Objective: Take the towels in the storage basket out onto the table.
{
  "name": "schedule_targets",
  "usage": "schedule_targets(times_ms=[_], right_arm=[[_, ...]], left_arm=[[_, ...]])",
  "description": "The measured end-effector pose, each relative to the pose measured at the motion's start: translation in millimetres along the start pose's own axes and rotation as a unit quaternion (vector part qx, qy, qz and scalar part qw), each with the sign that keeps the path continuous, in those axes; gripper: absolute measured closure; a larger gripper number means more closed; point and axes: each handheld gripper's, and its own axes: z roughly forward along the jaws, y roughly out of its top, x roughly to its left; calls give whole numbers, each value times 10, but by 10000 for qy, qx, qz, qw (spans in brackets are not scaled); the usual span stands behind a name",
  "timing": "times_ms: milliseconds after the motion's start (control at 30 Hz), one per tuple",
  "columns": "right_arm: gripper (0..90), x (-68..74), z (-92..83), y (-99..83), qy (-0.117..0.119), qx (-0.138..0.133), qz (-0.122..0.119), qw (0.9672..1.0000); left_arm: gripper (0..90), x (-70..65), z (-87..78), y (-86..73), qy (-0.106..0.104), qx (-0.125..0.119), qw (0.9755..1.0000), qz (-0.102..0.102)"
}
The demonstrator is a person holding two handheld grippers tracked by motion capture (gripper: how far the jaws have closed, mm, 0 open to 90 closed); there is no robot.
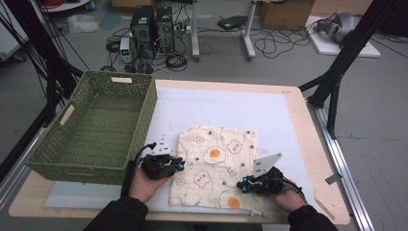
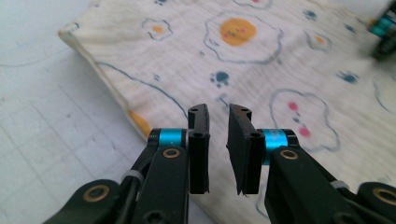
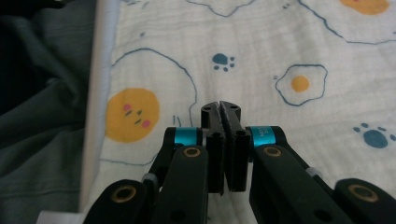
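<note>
On the tabletop (image 1: 288, 115) before you lies the soft, light cloth (image 1: 216, 163); your left gripper (image 2: 218, 140) jaws stand slightly apart, your right gripper (image 3: 226, 140) jaws together, empty. Pinch it at an edge or corner.

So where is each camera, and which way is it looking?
High view: above the person's side, looking forward and down at the table, green basket, egg-print cloth; forearms, hands, left gripper, right gripper.
Left gripper view: rides that gripper, facing the cloth's edge; jaws slightly apart.
Right gripper view: rides that gripper, facing the cloth; jaws shut, empty; a dark sleeve shows.
Shared: the cloth.
</note>
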Motion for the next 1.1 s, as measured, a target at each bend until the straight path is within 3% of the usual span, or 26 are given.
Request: schedule_targets(times_ms=[67,100,133,200,333,400,467,533,567,633,667,733,833,900,1033,1100], right_arm=[[872,37,-43,-51,103,-108,36,9999],[801,34,-64,-67,45,-180,70,9998],[742,11,-86,-76,-83,-262,224,9994],[719,-77,-139,-83,-347,-364,386,9980],[680,-316,-211,-54,-877,-332,588,9939],[672,-412,-212,-44,-923,-412,682,9925],[669,-473,-186,-45,-945,-431,748,9918],[666,-499,-154,-52,-946,-358,757,9920],[664,-503,-141,-55,-926,-319,764,9923],[662,-504,-139,-61,-933,-273,739,9925],[658,-503,-143,-62,-947,-302,758,9922],[648,-509,-158,-67,-970,-322,800,9915],[630,-520,-162,-73,-1038,-321,839,9905],[626,-519,-173,-72,-1080,-342,831,9901],[602,-546,-173,-86,-1118,-393,931,9886],[593,-565,-173,-94,-1110,-424,985,9880]], left_arm=[[788,37,39,54,194,-151,9996,-130],[787,59,63,82,269,-244,9991,-227],[784,88,83,108,378,-298,9984,-283],[782,154,135,151,503,-393,9966,-517],[686,255,267,244,892,-352,9914,-895],[610,293,332,282,1061,-218,9883,-1074],[694,332,367,287,1001,-209,9875,-1203],[859,349,367,277,1000,-222,9889,-1075],[873,346,362,271,807,-237,9917,-974],[875,287,345,264,436,-33,9977,-511],[874,248,346,261,307,136,9990,-311],[856,197,345,255,461,404,9981,-52],[753,232,311,263,649,299,9971,-275],[745,241,290,265,768,249,9964,-254],[708,260,256,255,874,148,9956,-310],[695,276,252,239,818,88,9960,-359]])
